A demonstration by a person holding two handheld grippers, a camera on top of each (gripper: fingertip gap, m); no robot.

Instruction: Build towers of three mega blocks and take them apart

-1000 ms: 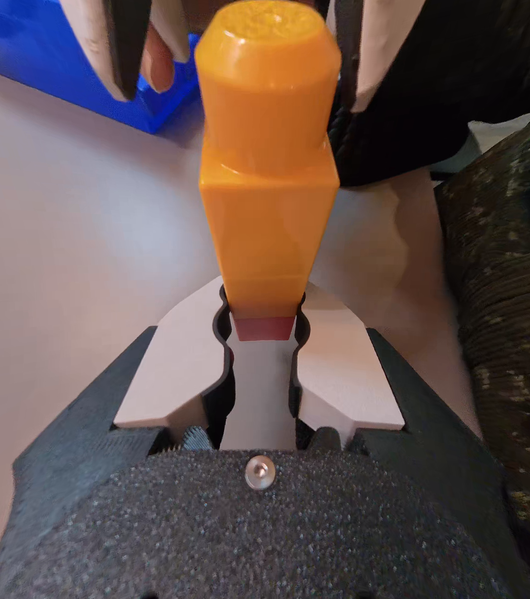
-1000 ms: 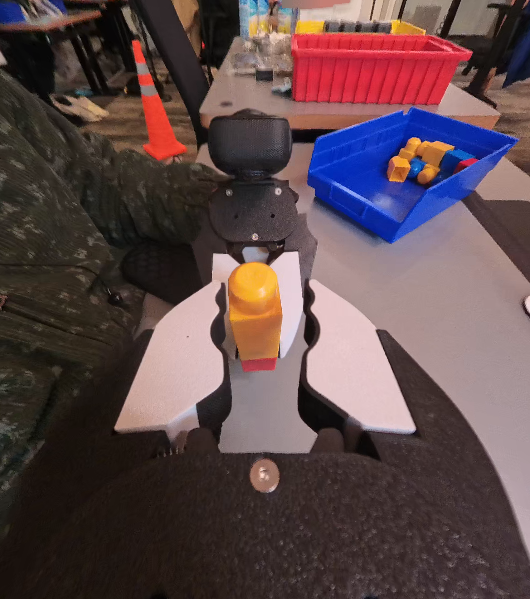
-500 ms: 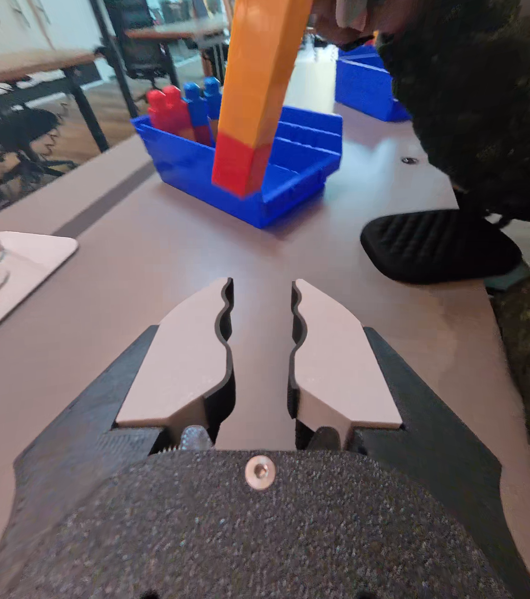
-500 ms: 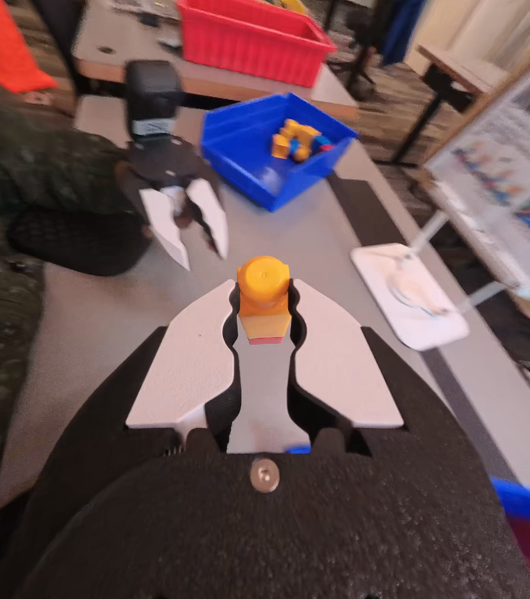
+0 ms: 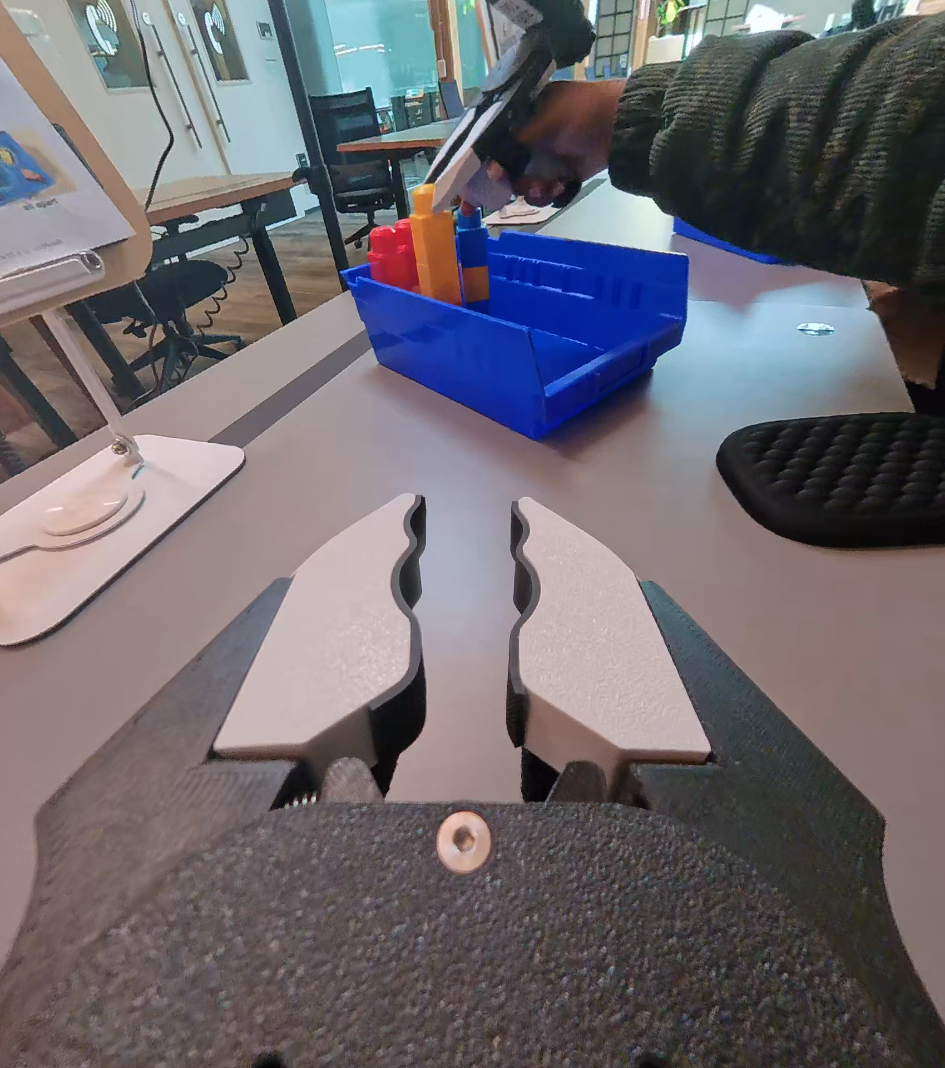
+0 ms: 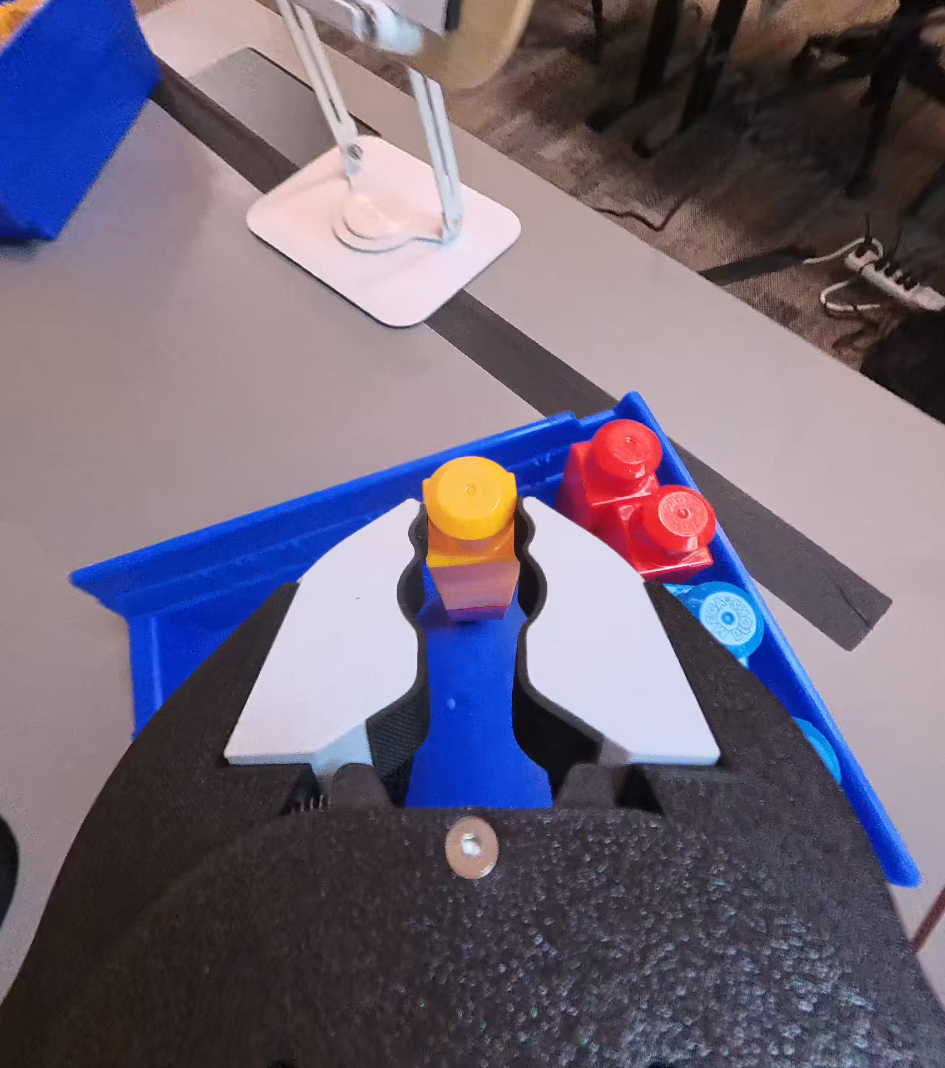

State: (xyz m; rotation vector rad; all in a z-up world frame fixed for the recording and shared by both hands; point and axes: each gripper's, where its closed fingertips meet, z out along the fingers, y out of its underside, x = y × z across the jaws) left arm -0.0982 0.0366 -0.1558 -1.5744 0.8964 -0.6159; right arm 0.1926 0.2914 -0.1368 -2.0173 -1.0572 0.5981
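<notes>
Right tool (image 6: 470,555) seemingly clamped and angled downward; left tool (image 5: 467,555) parted, level.

Grey table (image 5: 747,607) w/ a dark strip (image 5: 285,404) running across it. Directly on it: blue bin (image 5: 516,358) far centre; white stand base (image 5: 54,555) near left, just past the strip; black textured pad (image 5: 874,479) at right edge. Second blue bin (image 6: 25,115) sits far left in right wrist view.
</notes>
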